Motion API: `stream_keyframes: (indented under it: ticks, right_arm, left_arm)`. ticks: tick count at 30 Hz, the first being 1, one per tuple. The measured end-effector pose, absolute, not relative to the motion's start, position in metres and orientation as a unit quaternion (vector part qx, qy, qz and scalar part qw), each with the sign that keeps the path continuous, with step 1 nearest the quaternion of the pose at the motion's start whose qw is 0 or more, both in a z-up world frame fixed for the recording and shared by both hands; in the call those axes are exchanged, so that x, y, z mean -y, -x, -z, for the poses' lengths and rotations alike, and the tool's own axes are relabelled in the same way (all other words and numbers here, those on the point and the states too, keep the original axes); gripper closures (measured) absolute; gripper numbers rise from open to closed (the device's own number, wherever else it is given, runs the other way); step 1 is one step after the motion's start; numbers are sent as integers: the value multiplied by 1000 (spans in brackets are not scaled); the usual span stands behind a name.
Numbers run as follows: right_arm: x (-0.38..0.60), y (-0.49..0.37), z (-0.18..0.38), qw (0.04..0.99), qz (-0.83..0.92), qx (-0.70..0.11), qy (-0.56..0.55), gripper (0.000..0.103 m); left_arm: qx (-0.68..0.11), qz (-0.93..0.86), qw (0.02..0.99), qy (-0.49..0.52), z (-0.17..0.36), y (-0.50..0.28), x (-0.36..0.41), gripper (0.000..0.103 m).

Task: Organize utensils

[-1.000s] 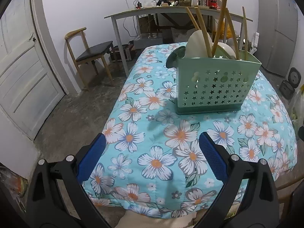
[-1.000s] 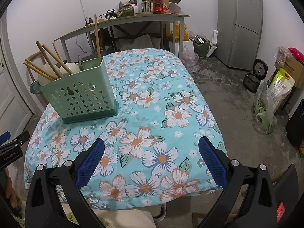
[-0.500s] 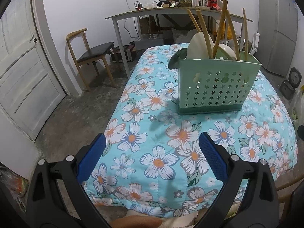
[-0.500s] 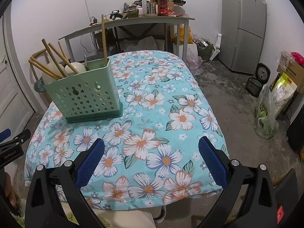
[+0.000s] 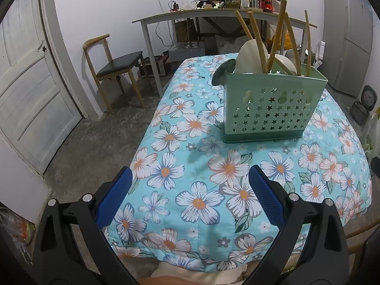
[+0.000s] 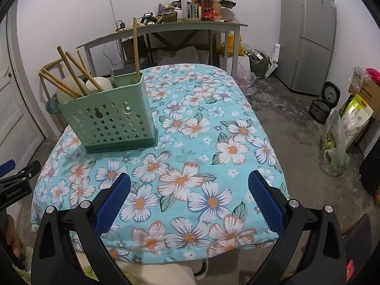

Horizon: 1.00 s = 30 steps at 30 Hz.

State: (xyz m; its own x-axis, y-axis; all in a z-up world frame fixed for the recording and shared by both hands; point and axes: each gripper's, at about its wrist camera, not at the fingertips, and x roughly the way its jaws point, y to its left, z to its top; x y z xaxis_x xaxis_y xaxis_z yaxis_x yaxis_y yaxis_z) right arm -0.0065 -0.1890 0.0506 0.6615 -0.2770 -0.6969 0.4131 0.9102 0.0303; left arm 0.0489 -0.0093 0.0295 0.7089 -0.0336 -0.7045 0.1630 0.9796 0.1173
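Both claws hung spread and empty above the near edge of the counter, which was covered by a flowered cloth: the left claw pointed toward the green basket, the right claw toward bare cloth, with the basket off to its left. The basket stood upright near the middle of the counter, well apart from both claws, and held the utensils: several wooden sticks leaning at crossed angles, two pale spoon bowls, and one stick upright at the corner nearest the right claw. No utensil lay loose on the cloth that could be seen. The likely risks were these. The basket looked light and tall, so a sideways pull on a leaning stick could tip it or drag it over the soft cloth. The crossed handles could snag one another, lifting a neighbour out. A thin round stick could also roll or slip between the pads if pinched off-centre.
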Motion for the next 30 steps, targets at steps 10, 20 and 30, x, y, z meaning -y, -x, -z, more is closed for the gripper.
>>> stream_keyframes:
  ticks: [10,20,30]
  right_arm:
    - [188,6,-50,907,191,-365,-92,7]
    - [188,7,-51,907,192,-363,-92,7]
    - [189,8,-52,907,194,-362,-93,7]
  left_arm:
    - [-379,54,920,-86,-28,-50,9,8]
    - [-380,53,919,-87,-27,-50,9,8]
    - [-381,54,919,-88,-26,-50,8,8]
